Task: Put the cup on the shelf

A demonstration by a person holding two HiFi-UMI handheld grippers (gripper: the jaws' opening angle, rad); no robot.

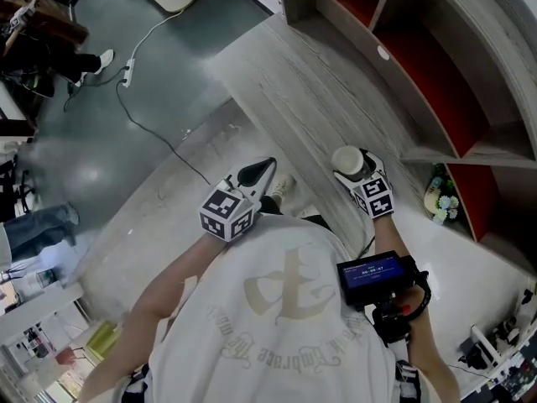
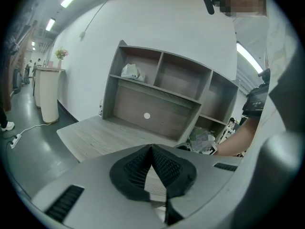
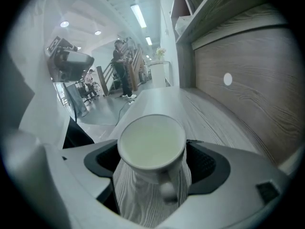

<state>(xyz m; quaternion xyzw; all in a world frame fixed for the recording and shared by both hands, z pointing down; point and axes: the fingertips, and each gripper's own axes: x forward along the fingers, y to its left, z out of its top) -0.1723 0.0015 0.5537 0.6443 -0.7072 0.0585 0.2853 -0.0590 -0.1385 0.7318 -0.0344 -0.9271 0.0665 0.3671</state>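
Observation:
A white cup (image 3: 151,144) with a small handle stands upright between the jaws of my right gripper (image 3: 152,163), which is shut on it. In the head view the cup (image 1: 348,161) hangs over the near edge of the grey wooden desk (image 1: 310,82), in front of the shelf unit (image 1: 470,74). That unit (image 2: 157,92) has several open compartments. To the left of the cup my left gripper (image 1: 258,173) is shut with nothing in it, its black pads (image 2: 164,168) meeting at the tips.
A plastic bag (image 2: 129,71) lies in the upper left compartment. A cable and power strip (image 1: 126,74) run over the floor. A white pedestal (image 2: 47,92) carries flowers. Small items (image 1: 440,198) sit low beside the shelf. People stand in the background (image 3: 121,70).

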